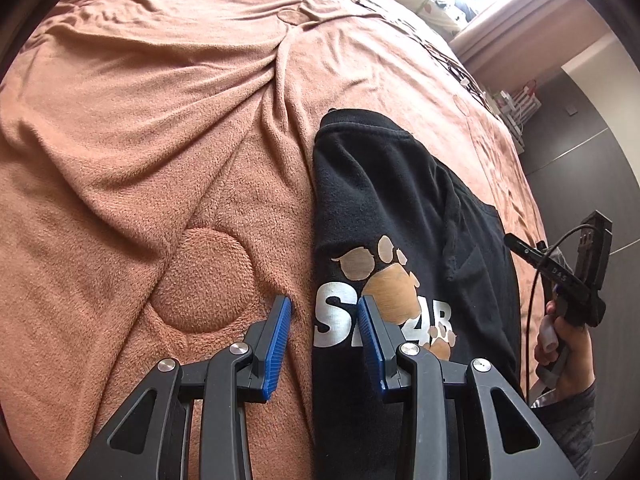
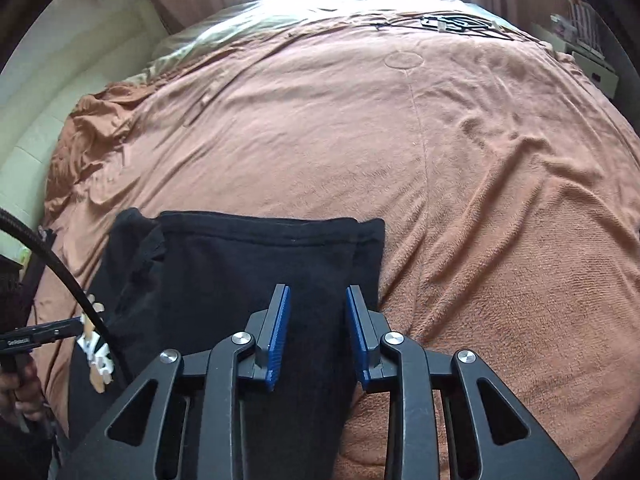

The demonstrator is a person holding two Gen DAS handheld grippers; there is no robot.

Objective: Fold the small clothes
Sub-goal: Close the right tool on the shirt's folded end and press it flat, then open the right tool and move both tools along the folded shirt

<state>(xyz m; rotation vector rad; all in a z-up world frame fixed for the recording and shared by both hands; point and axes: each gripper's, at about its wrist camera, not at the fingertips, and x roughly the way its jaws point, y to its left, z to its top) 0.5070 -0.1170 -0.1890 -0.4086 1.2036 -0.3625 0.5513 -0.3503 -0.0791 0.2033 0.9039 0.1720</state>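
Left wrist view: the left gripper [image 1: 325, 312] is hovering with jaws wide apart, holding nothing — straddling the left edge of the black shirt [image 1: 404, 216] lying on the brown blanket [image 1: 160, 120].

Right wrist view: the right gripper [image 2: 318, 300] is hanging over the shirt's right side — jaws spread, gripping nothing.

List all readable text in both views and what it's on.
"S" and "4B": white print on the black shirt, middle letters hidden behind the left gripper fingers.
"DAS": on the right gripper body, faint.
White label on the left gripper's body in the right wrist view: too blurred to read.
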